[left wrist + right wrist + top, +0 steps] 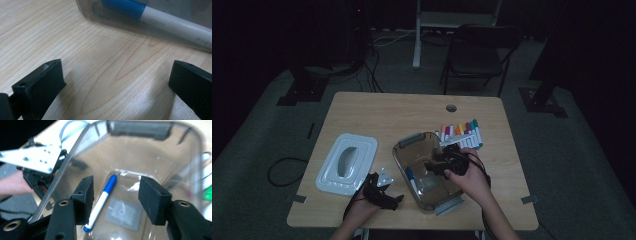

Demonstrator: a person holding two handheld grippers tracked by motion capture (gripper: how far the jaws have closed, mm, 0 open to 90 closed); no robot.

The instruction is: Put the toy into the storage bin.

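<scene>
A clear plastic bin (pixel 426 170) is seen on the wooden bench (pixel 377 112), set at a slant, its near corner close to the bench's front edge. A blue-capped marker (pixel 411 179) is laid flat on the bin's floor along the left wall; in the right gripper view the marker (pixel 101 202) is seen below and between the jaws, touched by neither. The right tongs (pixel 435 167) are held above the bin's open mouth with jaws parted and nothing between them. The left tongs (pixel 388 200) are rested low over bare wood just outside the bin's left wall, jaws spread wide and empty; in the left gripper view the marker (pixel 160 21) is seen through that wall. A white lid (pixel 347 163) is placed to the left, near the bench's left edge. A row of coloured markers (pixel 461 132) is laid just beyond the bin's far right rim. Open wood is left across the far half of the bench.
</scene>
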